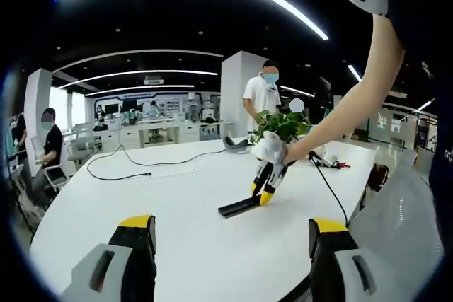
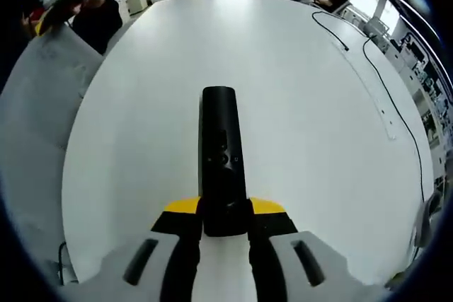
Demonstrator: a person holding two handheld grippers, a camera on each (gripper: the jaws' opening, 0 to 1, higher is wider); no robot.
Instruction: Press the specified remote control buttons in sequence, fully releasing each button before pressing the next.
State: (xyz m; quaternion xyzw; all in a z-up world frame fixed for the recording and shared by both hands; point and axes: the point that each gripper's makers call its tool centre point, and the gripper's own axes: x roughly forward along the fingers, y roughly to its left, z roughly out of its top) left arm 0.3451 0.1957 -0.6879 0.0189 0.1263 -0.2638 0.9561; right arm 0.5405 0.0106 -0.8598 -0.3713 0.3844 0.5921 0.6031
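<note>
Right gripper (image 2: 225, 225) has its jaws closed narrowly around the near end of the remote (image 2: 222, 160), lying flat on the white table (image 2: 318, 139). Left gripper (image 1: 230, 242) hangs wide, empty, well back. Risk: squeezing sideways could skid or lift the remote. Button labels are too small to read; cable (image 2: 382, 90) trails off beyond.

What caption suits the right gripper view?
Right gripper closing around the near end of a black remote control on a white table.

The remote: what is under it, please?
The remote lies flat on the white table; bare tabletop surrounds it. Its near end sits between the right gripper jaws. Its underside is hidden.
</note>
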